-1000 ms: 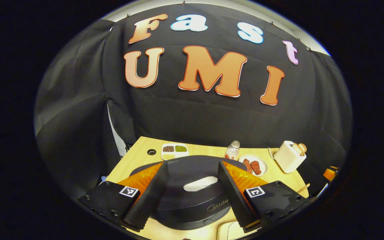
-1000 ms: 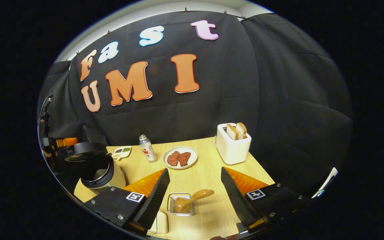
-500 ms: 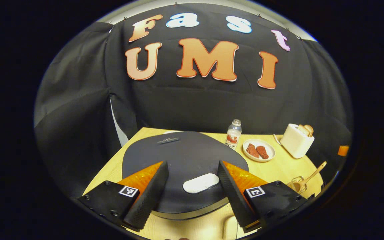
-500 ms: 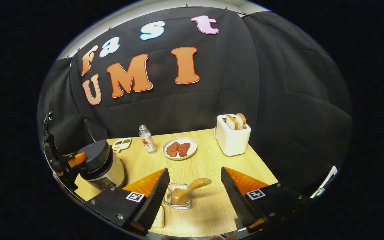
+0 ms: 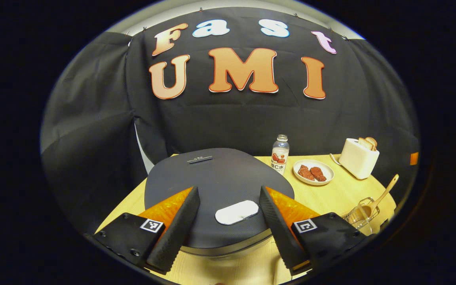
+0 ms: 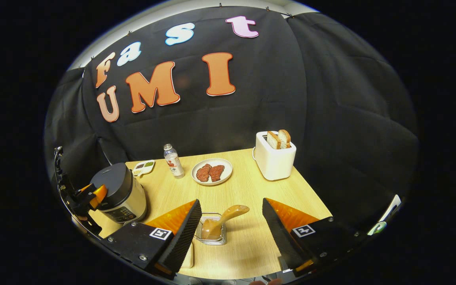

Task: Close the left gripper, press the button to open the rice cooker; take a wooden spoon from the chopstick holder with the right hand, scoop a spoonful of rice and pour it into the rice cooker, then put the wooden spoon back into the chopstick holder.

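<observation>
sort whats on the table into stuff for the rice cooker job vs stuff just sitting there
For the job:
rice cooker
lid button
wooden spoon
chopstick holder
left tool
right tool

Just sitting there:
toaster with bread
plate of meat
bottle
small divided dish

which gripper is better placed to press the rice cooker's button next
Left. The left gripper hangs right over the closed rice cooker, its open fingers straddling the button. The right gripper hovers at the chopstick holder instead.

toaster (image 6: 274, 157), meat plate (image 6: 212, 171), bottle (image 6: 173, 161), table (image 6: 247, 194)
</observation>
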Demonstrator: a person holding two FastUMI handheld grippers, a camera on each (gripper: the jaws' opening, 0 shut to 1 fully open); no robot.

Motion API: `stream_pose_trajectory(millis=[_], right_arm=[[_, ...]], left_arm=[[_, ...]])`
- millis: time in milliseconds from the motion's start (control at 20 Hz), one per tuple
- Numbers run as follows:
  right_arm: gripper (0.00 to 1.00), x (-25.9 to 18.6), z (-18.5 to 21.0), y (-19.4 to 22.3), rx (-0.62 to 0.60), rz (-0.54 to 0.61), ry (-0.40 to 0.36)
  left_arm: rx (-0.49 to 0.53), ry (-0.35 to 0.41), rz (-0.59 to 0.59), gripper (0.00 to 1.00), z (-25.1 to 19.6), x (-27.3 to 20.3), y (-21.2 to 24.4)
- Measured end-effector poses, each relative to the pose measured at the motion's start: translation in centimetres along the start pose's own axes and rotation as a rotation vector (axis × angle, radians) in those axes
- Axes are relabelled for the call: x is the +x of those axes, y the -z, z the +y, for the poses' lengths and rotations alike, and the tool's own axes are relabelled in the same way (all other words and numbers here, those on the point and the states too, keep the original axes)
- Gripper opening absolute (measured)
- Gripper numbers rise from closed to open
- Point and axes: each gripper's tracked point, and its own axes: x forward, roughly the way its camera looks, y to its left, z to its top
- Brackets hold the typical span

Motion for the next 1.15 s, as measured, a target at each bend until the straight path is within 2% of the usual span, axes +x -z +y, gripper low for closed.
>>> stream_pose_trajectory(millis=[150,200,250,300,350,400,450,550,750,850,1000,1050,1100,1150], right_arm=[[0.95,-0.6,-0.1,-1.0,0.006,-0.021,0.002],[0.95,-0.9,-0.1,-1.8,0.004,-0.037,0.003],[1.00,-1.2,-0.1,-2.8,0.003,-0.054,0.006],[0.95,-1.6,-0.1,-4.0,0.002,-0.077,0.006],[0.95,-2.0,0.2,-5.5,-0.001,-0.102,0.001],[1.00,-2.1,1.2,-6.4,-0.006,-0.130,-0.001],[0.95,-2.7,1.2,-8.0,-0.014,-0.161,0.002],[0.95,-4.0,1.6,-11.3,-0.035,-0.229,0.008],[0.95,-7.0,3.1,-16.7,-0.080,-0.318,-0.015],[0.95,-8.6,3.8,-18.8,-0.089,-0.363,-0.030],[0.95,-10.5,4.5,-20.8,-0.092,-0.414,-0.051],[1.00,-10.8,4.6,-21.0,-0.091,-0.423,-0.058],[0.95,-10.9,4.8,-21.1,-0.091,-0.427,-0.062],[1.00,-11.0,4.6,-21.0,-0.093,-0.428,-0.063]], left_arm=[[0.030,0.001,0.094,1.00,0.4,-0.7,-0.2],[0.032,0.000,0.089,1.00,0.6,-1.3,-1.5],[0.030,0.008,0.065,1.00,0.5,-2.0,-3.3],[0.026,0.018,0.039,1.00,0.5,-2.9,-5.4],[0.019,0.029,0.013,1.00,0.4,-4.0,-7.5],[0.010,0.031,0.001,1.00,0.4,-5.2,-9.5],[-0.002,0.042,0.002,1.00,0.4,-6.2,-10.8],[-0.029,0.047,-0.006,1.00,0.9,-8.5,-14.4],[0.011,-0.026,-0.145,1.00,3.7,-14.0,-23.1],[0.000,-0.035,-0.208,1.00,4.3,-16.7,-26.1],[-0.052,-0.022,-0.277,1.00,5.2,-19.4,-28.3],[-0.065,-0.029,-0.284,1.00,5.7,-20.0,-28.2],[-0.073,-0.046,-0.291,1.00,6.5,-20.3,-28.1],[-0.078,-0.061,-0.289,1.00,7.1,-20.4,-27.9]])
